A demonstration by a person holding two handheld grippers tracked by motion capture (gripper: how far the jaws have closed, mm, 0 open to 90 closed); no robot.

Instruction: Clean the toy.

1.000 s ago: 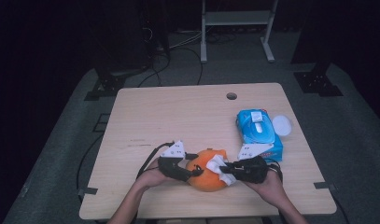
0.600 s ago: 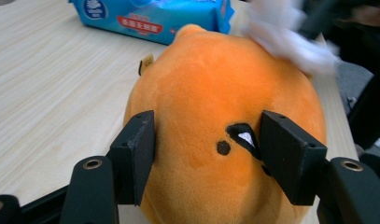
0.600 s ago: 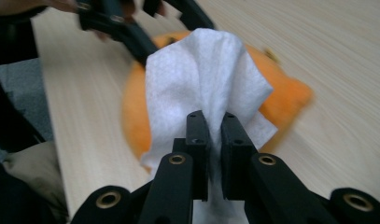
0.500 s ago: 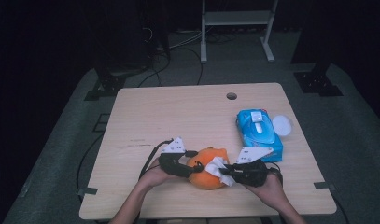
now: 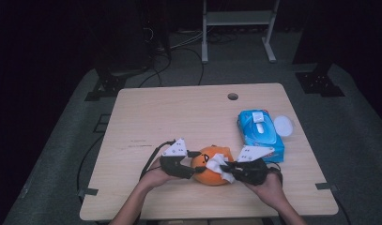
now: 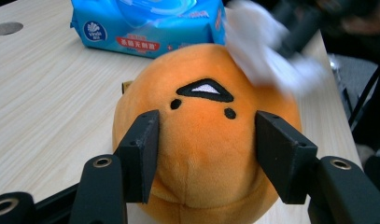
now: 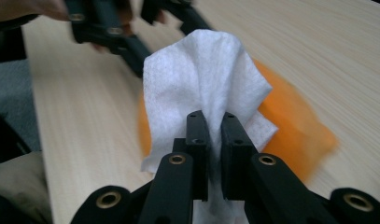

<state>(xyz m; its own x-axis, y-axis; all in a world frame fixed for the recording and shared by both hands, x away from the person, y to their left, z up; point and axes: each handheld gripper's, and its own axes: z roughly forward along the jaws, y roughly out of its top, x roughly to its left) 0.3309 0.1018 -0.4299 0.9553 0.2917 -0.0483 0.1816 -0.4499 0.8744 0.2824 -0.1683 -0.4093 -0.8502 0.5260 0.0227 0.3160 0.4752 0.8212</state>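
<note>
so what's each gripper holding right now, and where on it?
Left gripper clamps the orange plush toy across its sides; its jaws have just closed further. Right gripper pinches a white wipe at its bunched lower part.

The wipe (image 6: 271, 51) is blurred (plush toy's (image 6: 201, 140) underside cut off).

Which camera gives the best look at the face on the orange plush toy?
The left gripper view: the orange plush toy is close up, its stitched eyes and mouth sharp. The high view shows it small and partly under the white wipe; the right gripper view shows an orange blur behind the wipe.
</note>
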